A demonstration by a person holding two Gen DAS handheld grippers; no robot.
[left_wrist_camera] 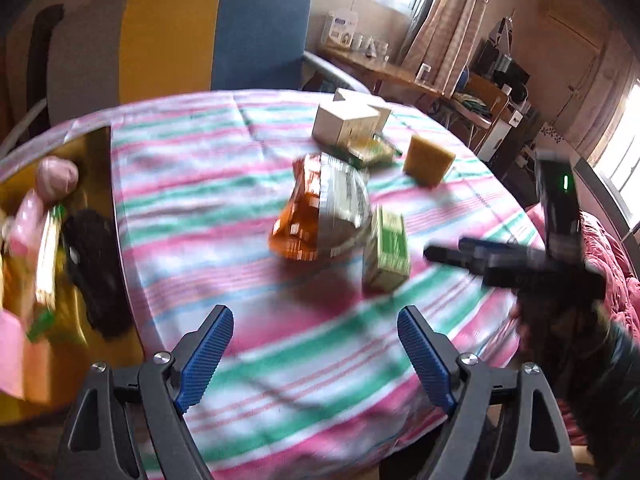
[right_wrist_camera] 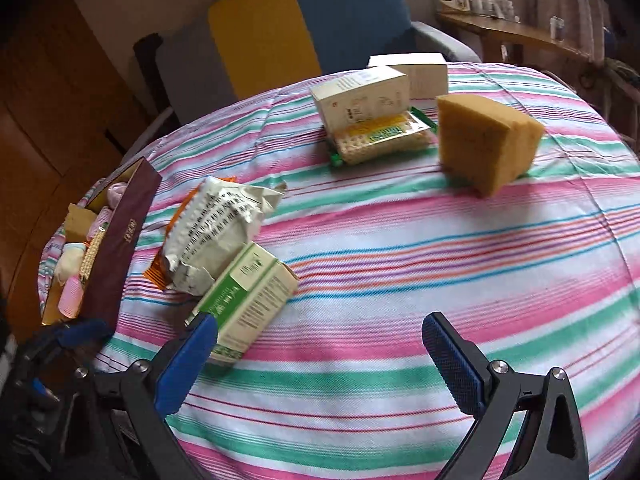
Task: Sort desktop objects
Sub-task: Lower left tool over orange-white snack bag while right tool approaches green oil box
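Green-and-white cardboard: the small box [right_wrist_camera: 244, 296] lies at ten o'clock of the right gripper [right_wrist_camera: 320, 348], touching the crumpled snack bag [right_wrist_camera: 218, 240] on the bench [right_wrist_camera: 400, 248]. Both grippers' fingers [left_wrist_camera: 206, 356] gape wide, empty. A careless close may pinch the bag too.

Motion blur smears the tray's contents [left_wrist_camera: 44, 240] beyond telling.
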